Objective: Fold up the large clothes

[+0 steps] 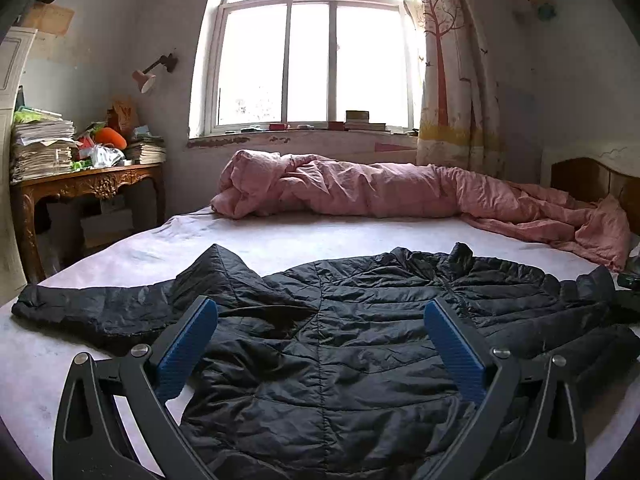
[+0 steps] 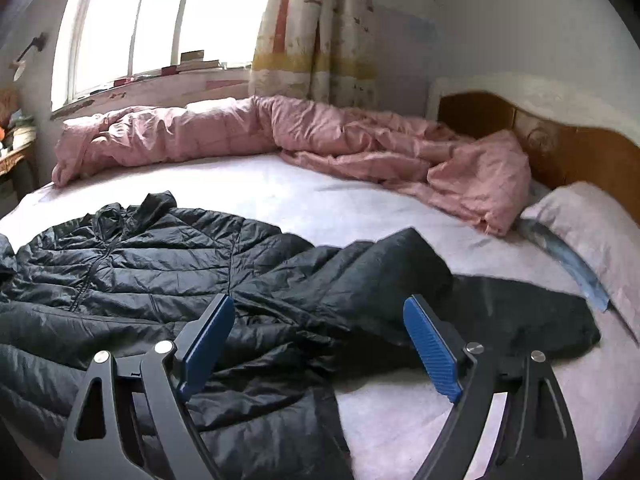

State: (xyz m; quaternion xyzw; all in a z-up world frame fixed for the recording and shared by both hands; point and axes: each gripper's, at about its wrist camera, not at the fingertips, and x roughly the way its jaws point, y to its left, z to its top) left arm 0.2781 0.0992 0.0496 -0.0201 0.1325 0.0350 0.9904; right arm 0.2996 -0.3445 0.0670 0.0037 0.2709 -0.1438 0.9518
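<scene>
Black quilted puffer jacket [image 1: 352,344] lies spread flat on the pale-sheeted bed [image 1: 280,240], a crumpled pink duvet [image 1: 380,192] beyond it. Only the left wrist view shows the carved wooden desk [image 1: 92,184] stacked with papers and the jacket's left sleeve; only the right shows the wooden headboard [image 2: 560,136], grey pillow [image 2: 592,220] and right sleeve. Left gripper [image 1: 320,316] and right gripper [image 2: 318,312] both gape wide above the jacket, gripping nothing.
</scene>
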